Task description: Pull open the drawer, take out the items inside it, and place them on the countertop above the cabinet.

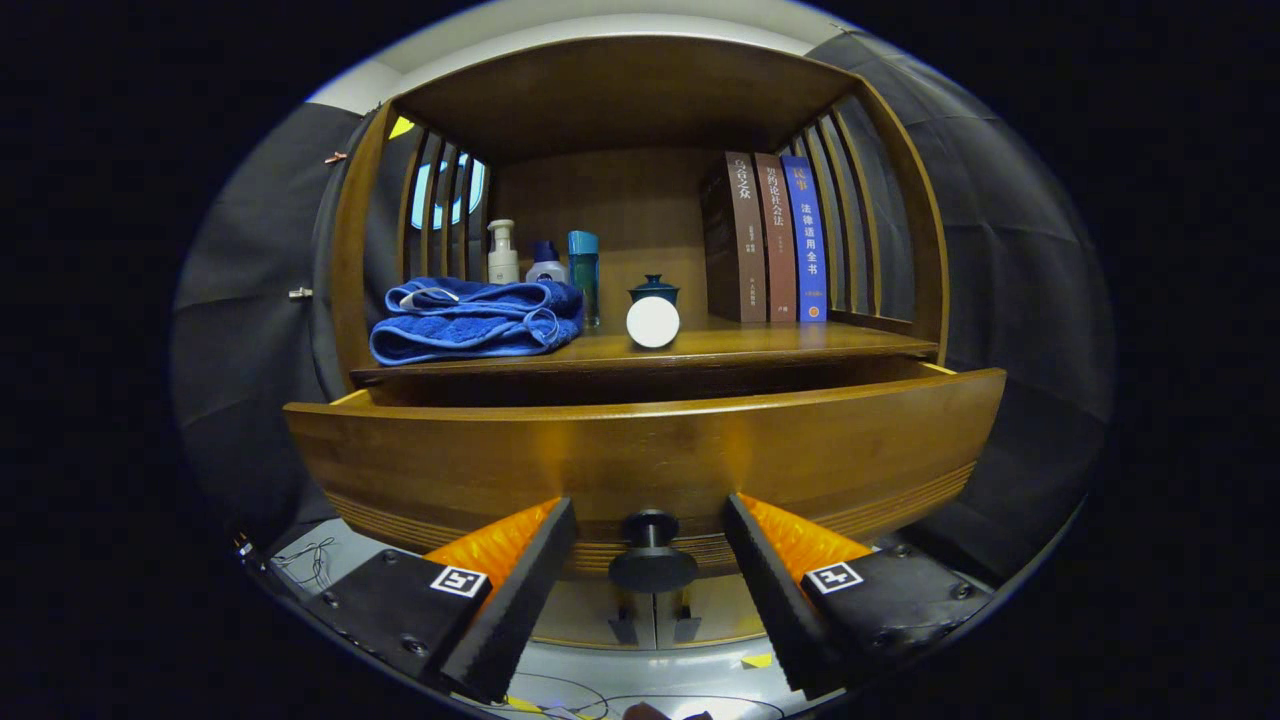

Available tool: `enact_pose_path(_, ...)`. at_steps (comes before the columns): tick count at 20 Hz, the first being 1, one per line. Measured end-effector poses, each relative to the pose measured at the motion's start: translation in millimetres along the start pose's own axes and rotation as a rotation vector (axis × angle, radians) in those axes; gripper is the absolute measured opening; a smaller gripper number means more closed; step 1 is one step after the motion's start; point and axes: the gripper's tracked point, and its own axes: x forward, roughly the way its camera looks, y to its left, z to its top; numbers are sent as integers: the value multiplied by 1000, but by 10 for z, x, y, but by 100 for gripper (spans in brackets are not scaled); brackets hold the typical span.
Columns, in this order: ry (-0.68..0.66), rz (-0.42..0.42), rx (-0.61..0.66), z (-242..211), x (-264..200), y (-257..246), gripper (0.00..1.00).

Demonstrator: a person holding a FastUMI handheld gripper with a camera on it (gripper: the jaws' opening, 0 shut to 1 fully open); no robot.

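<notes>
Dark and round, the drawer knob (652, 560) sits between the fingers of the gripper (650, 530), which stand apart on either side without touching it. Behind the knob, the wooden drawer (640, 450) front is pulled partly out from the cabinet (900, 200); its inside is hidden. On the countertop (760, 342) above lie a folded blue towel (475, 320), three bottles (540, 258), a white ball (653, 322) before a small lidded cup (654, 290), and three upright books (770, 238).

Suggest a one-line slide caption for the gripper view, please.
Open gripper straddles the dark knob of the partly pulled-out wooden drawer.
</notes>
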Motion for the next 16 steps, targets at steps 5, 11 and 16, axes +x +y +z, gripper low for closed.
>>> enact_pose_path(5, -1, -12, -19, 41, 286, 21, 100)
enact_pose_path(11, -5, -15, -27, 89, 522, 27, 100)
enact_pose_path(16, -5, -19, -36, 107, 589, 26, 100)
